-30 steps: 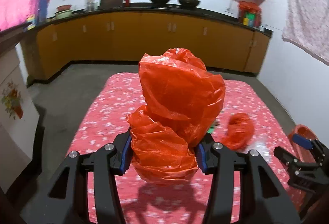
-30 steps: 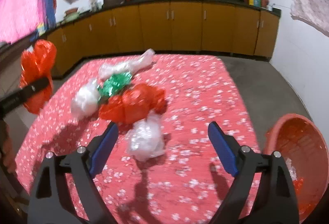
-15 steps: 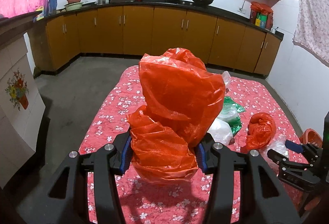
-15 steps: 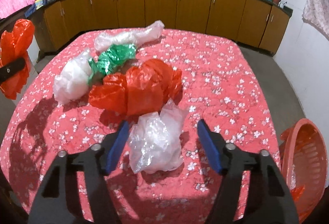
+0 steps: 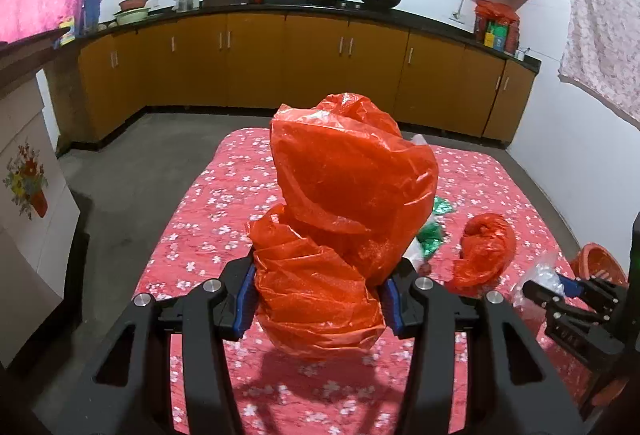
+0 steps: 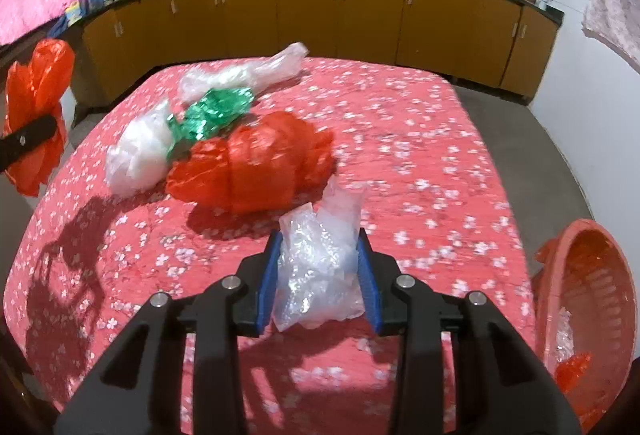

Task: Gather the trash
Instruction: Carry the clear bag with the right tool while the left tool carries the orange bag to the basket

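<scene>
At the left, the left gripper [image 5: 318, 299] is clenched on a big red bag [image 5: 340, 219], its blue pads pressed into the crumpled lower part, and the bag is held up above the near left part of the table [image 6: 420, 139]. In the right wrist view the same bag shows at the far left, beyond the table's left edge, with a black finger across it.

On the table, which is covered in a red floral cloth, a cluster of trash lies left of centre: a white bag [image 6: 138, 155] nearest the left edge, a green bag [image 6: 212, 111] touching it, a long clear bag [image 6: 244, 73] behind them towards the far edge, and a red bundle [image 6: 256, 163] just right of the white one, touching the green.

Nearer the front edge, just beside the red bundle, a clear bag [image 6: 318, 263] sits between the blue pads of the right gripper [image 6: 318, 275]. Its jaws are closing, and both pads already press against the bag's sides; the bag rests on the cloth.

Past the table's right edge stands an orange basket [image 6: 600, 275], with a few clear and red scraps in it.
</scene>
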A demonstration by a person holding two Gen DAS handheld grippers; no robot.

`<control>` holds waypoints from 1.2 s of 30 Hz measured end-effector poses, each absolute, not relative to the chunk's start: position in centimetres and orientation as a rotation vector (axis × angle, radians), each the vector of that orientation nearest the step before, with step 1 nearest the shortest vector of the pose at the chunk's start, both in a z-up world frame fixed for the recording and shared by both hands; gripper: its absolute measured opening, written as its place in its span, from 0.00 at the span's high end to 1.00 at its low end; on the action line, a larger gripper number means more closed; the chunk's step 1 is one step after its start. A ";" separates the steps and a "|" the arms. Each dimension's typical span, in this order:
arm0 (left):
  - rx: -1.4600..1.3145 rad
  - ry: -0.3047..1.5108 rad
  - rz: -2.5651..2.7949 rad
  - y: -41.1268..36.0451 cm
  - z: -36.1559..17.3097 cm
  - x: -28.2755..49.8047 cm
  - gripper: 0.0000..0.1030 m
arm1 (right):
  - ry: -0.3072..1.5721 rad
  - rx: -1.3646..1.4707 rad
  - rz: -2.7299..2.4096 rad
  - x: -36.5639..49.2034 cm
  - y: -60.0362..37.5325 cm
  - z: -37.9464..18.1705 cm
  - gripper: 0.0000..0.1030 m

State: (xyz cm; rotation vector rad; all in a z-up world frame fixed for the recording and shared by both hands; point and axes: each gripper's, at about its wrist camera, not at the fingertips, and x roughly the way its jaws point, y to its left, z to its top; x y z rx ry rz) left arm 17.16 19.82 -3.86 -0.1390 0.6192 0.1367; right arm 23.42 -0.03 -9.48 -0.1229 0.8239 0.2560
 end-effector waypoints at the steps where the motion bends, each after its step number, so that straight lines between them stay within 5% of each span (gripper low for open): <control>1: -0.137 0.618 0.132 19.6 -3.9 17.1 0.51 | 0.820 -0.118 0.250 23.3 -0.3 -9.3 0.65; 36: -0.022 0.587 -0.136 4.4 -0.6 15.7 0.51 | 0.542 0.088 -0.087 13.1 -17.4 0.8 0.65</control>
